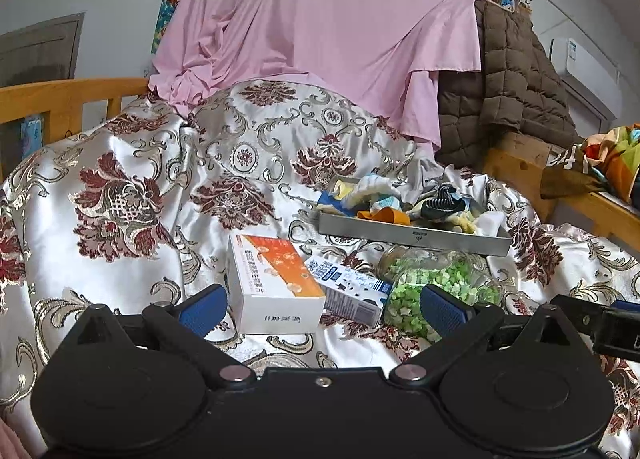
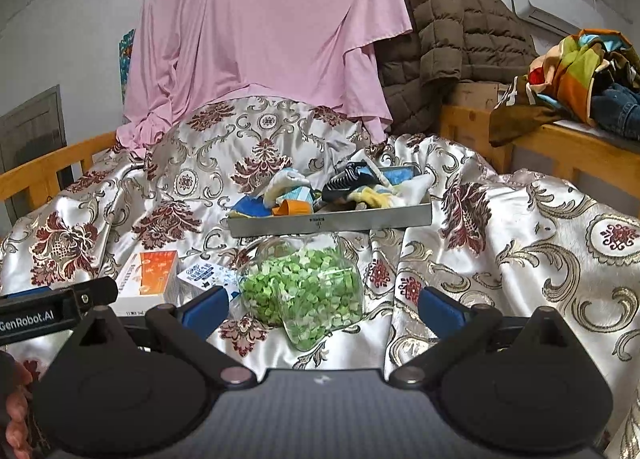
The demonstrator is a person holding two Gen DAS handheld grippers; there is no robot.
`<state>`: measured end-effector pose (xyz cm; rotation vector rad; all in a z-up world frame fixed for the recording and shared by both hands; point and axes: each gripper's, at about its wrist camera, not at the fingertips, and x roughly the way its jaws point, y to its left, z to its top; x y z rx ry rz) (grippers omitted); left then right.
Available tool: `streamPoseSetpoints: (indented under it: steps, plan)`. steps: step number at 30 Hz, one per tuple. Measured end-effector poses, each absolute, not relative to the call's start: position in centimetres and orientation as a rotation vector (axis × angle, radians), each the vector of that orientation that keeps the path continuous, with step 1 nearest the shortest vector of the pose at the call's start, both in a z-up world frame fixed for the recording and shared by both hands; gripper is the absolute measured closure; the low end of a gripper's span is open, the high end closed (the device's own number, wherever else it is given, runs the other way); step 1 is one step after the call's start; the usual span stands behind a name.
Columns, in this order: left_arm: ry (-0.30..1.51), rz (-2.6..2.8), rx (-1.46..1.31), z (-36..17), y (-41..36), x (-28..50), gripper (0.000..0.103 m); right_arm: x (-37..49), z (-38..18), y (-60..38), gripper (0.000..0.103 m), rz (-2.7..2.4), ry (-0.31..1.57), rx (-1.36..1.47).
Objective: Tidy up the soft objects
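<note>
A grey metal tray (image 1: 412, 236) (image 2: 332, 221) lies on the patterned satin bedspread and holds a heap of small socks and cloths (image 1: 404, 201) (image 2: 340, 187) in white, blue, orange, yellow and striped black. My left gripper (image 1: 320, 309) is open and empty, low over the bedspread in front of an orange-and-white box (image 1: 272, 283). My right gripper (image 2: 324, 307) is open and empty, with a clear jar of green bits (image 2: 304, 291) lying between and just beyond its fingers. The tray sits beyond both grippers.
A small blue-and-white carton (image 1: 350, 291) (image 2: 204, 275) lies between the box and the jar (image 1: 436, 287). A pink sheet (image 1: 320, 27) and a brown quilted jacket (image 2: 444, 31) hang behind. Wooden bed rails (image 1: 60, 99) (image 2: 560, 147) flank the bed; colourful clothes (image 2: 580, 71) lie on the right.
</note>
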<state>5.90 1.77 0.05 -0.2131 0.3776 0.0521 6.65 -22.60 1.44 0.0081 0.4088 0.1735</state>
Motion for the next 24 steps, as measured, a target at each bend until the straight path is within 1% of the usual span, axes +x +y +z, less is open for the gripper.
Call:
streamPoseSetpoints:
  steps: [11,24]
  plan:
    - [0.378,0.074,-0.187,-0.3,1.4,6.3,0.001,7.0,0.2,-23.1,0.0,0.167,0.41,0.054]
    - [0.394,0.082,-0.176,-1.6,1.0,7.2,0.001,8.4,-2.0,-22.9,0.0,0.139,0.413,0.041]
